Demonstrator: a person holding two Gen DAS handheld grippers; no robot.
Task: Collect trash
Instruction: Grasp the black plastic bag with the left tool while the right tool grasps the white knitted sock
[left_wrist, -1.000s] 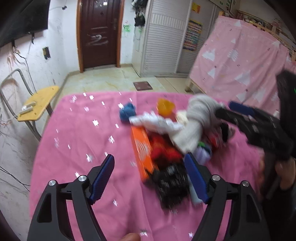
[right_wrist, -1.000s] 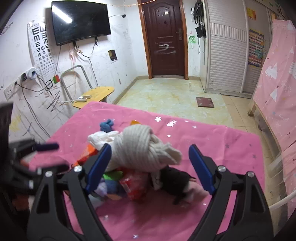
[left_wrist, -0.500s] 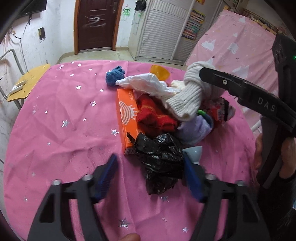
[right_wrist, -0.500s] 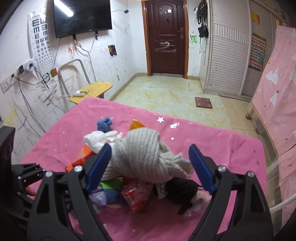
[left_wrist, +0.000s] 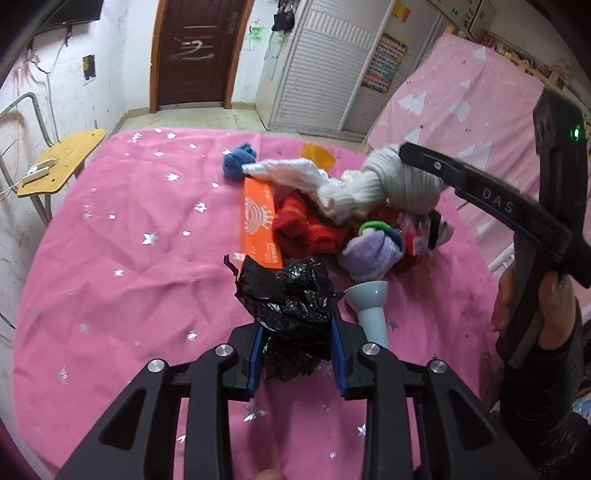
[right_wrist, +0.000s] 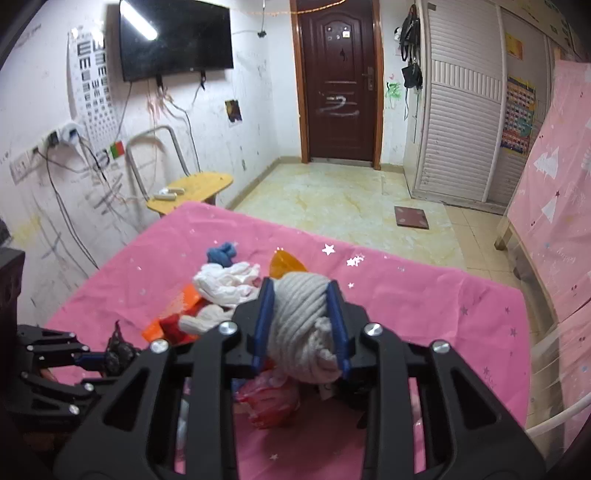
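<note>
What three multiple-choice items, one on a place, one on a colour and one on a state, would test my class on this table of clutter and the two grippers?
1. Where does the flat orange box lie?
A. on the yellow chair
B. on the pink tablecloth beside the red knit cloth
C. on the floor

2. What colour is the crumpled plastic bag?
A. white
B. green
C. black

3. What is the right gripper doing?
A. clamped on the grey knotted knit bundle
B. open above the table
C. holding the pale blue funnel

Answers: 1 B, it rests on the cloth against the red knit; 2 C, glossy black film; 3 A, both blue pads press its sides.
</note>
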